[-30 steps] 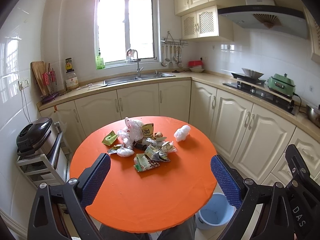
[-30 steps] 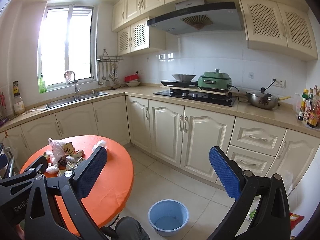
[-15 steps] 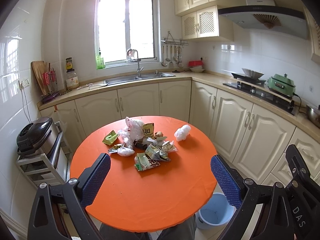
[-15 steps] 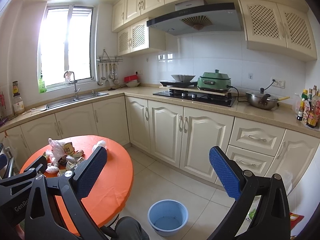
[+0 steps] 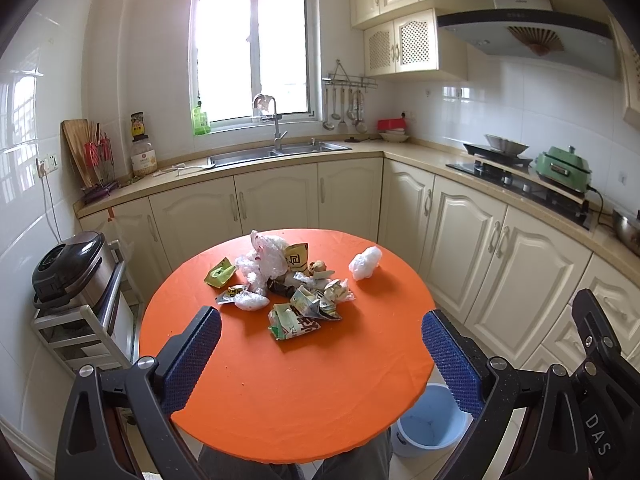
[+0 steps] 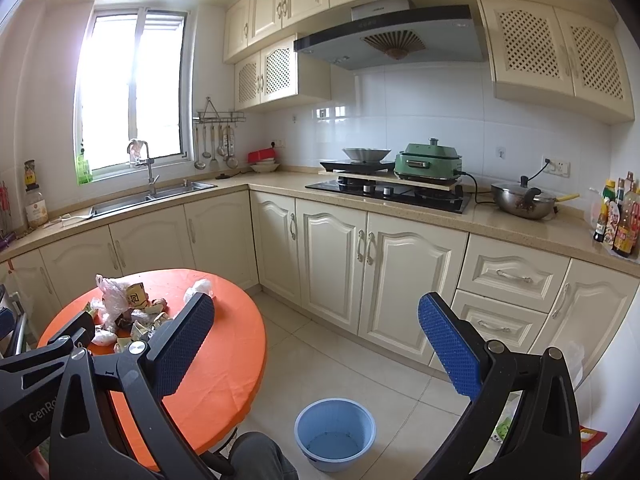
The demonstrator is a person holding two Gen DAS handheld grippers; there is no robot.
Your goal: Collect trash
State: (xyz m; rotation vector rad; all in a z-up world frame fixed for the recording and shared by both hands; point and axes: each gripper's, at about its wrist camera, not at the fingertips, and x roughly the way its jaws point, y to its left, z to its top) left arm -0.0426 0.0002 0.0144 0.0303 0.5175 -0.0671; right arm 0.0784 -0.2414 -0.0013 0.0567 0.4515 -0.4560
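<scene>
Nothing of the collecting appears to be done: the trash (image 5: 280, 280) is heaped near the middle of the round orange surface (image 5: 304, 392), and the blue bucket (image 6: 335, 432) on the floor beside it is seen to hold nothing, judging from the right wrist view. The heap is made up of crumpled clear plastic bags (image 5: 264, 258), a green packet (image 5: 219, 273) lying a little apart to one side, a yellow packet (image 5: 298, 258), a flattened green and white carton (image 5: 294, 320) nearest the viewer, and several torn wrappers between them; a white crumpled wad (image 5: 365, 263) sits apart from the rest, toward the far right edge. The left claw (image 5: 320, 356) is held released above the near part of the surface, its blue pads spread wide with nothing between them and no trash touched. The right claw (image 6: 316, 352) is likewise released and empty, held off to the side of the surface and aimed at the kitchen cabinets (image 6: 360, 264), with the bucket below and between its fingers in the view. The whole task is judged to remain: each piece is yet to be picked up and dropped into the bucket, which stands on the floor just beside the surface edge
</scene>
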